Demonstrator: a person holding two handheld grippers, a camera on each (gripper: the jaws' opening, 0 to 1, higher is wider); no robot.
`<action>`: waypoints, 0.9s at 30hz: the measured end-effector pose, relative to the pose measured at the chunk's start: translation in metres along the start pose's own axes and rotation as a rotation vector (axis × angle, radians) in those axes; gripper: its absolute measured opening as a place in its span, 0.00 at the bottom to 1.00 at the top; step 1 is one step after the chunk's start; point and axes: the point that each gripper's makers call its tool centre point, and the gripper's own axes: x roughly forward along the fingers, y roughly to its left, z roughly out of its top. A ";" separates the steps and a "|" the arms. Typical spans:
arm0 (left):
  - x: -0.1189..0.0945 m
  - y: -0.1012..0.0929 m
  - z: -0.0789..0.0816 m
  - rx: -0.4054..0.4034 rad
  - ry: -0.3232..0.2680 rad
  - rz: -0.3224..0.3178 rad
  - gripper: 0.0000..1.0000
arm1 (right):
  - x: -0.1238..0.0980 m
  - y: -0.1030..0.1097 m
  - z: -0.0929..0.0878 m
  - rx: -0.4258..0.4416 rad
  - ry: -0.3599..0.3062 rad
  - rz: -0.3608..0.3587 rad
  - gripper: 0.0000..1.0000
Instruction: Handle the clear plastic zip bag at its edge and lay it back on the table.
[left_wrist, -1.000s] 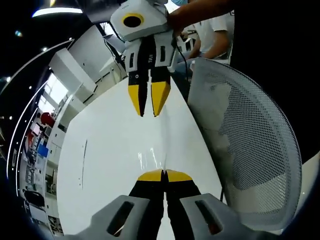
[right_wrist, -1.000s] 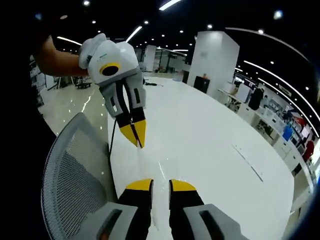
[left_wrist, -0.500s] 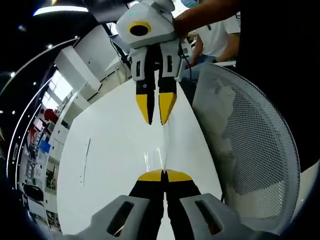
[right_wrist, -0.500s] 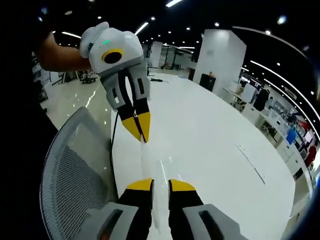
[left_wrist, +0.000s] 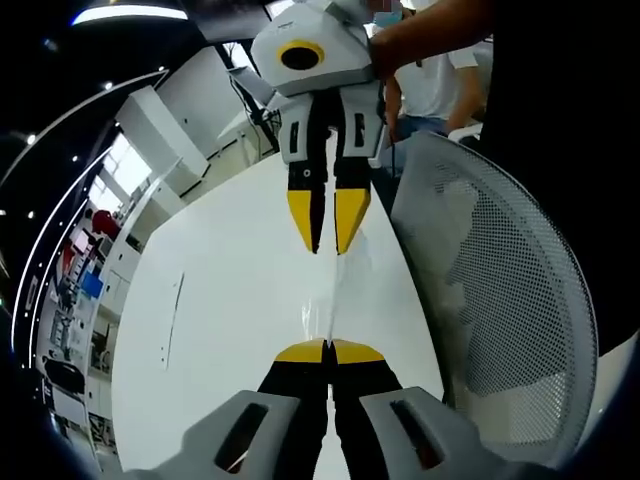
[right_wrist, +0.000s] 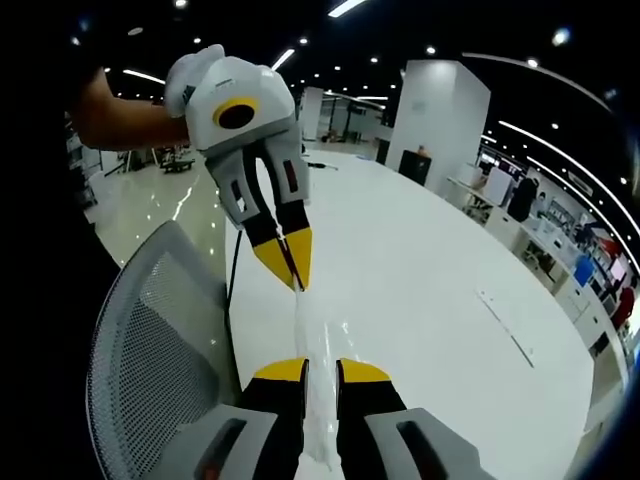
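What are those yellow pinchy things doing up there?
A person holds two grippers above a white table. The left gripper is shut on one edge of a clear plastic zip bag. The bag stretches across to the right gripper, whose jaws stand a little apart with the bag's other end between them. The bag hangs in the air, not yet laid down. A grey mesh chair stands beside the table.

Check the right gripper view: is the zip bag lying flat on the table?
No, the zip bag hangs stretched above the white table, its far end pinched by the left tongs.
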 end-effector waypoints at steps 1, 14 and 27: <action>0.000 0.000 0.001 0.001 -0.003 0.000 0.00 | 0.000 0.000 0.000 0.000 0.001 0.000 0.07; 0.000 0.002 0.008 0.008 -0.018 0.005 0.00 | 0.004 0.002 -0.008 0.027 0.011 0.009 0.07; 0.001 0.002 0.004 0.002 -0.015 0.005 0.00 | 0.001 -0.002 -0.007 0.043 0.007 0.001 0.07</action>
